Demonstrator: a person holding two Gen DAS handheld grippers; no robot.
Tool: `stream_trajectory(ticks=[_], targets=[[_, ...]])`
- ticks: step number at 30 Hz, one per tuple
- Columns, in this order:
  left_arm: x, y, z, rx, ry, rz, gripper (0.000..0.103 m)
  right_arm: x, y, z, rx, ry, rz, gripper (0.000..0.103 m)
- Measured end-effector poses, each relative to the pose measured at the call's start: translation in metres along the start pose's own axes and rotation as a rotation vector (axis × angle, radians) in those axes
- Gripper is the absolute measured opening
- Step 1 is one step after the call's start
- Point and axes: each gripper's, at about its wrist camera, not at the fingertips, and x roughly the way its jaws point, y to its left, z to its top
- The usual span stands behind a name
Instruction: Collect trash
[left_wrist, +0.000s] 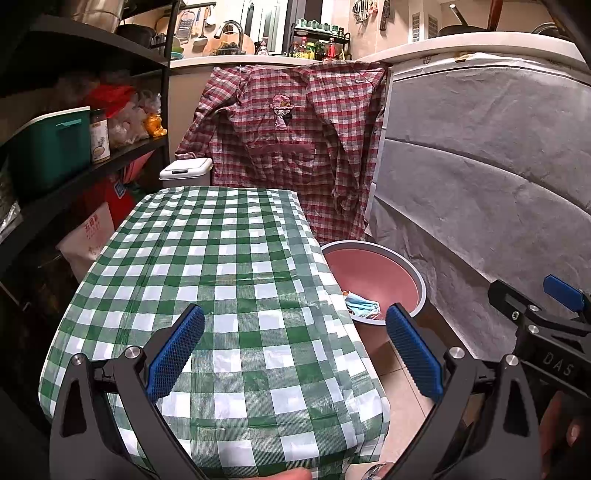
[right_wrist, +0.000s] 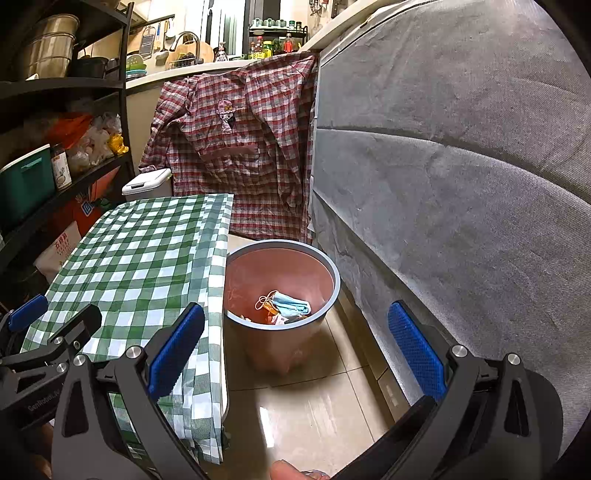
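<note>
Left wrist view looks down on a table (left_wrist: 221, 266) draped in a green-and-white checked cloth, its top bare, with the left gripper (left_wrist: 295, 350) held above the near end, blue-padded fingers (left_wrist: 173, 354) spread wide and holding nothing. Just beside the table's right edge, on the tiled floor (right_wrist: 314, 406), stands a pink bin (right_wrist: 288, 347) with a grey-blue rim; inside it lie a crumpled blue face mask (right_wrist: 291, 304) and other scraps of trash in orange and white, too small to tell apart. Right wrist view faces that bin from above the floor, the right gripper (right_wrist: 295, 350) likewise spread open and empty, one finger over the hanging edge of the tablecloth and the other near a grey fabric-covered surface (right_wrist: 461, 184) that fills the right side. Each gripper shows at the edge of the other's view, the two held side by side. Behind the table a red plaid shirt (left_wrist: 291, 147) with a small embroidered figure hangs from a counter's edge, and a white lidded container (left_wrist: 186, 171) sits at the table's far end. Dark shelving (left_wrist: 74, 147) on the left carries a green storage box (left_wrist: 48, 147), a jar and bagged goods.
</note>
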Motion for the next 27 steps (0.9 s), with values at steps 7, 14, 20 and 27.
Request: stream_trajectory(ticks=[7,14,20,27], targets=[[0.0000,-0.0017,-0.0003,0.000,-0.001,0.001,0.095,-0.0001,-0.0001,0.0001,0.000,-0.001,0.000,0.098],[-0.0003,-0.0029,-0.0003,0.004,-0.002,0.005,0.095,0.0002,-0.0003,0.0000,-0.002,-0.001,-0.001,0.098],[-0.0014,-0.0026,-0.0008,0.012,-0.009,0.004,0.095,0.0003,-0.0003,-0.0003,0.000,-0.001,0.000,0.098],[-0.0008,-0.0001,0.0001,0.009,-0.001,0.001,0.095,0.0006,-0.0004,-0.0009,0.000,-0.001,0.000,0.098]])
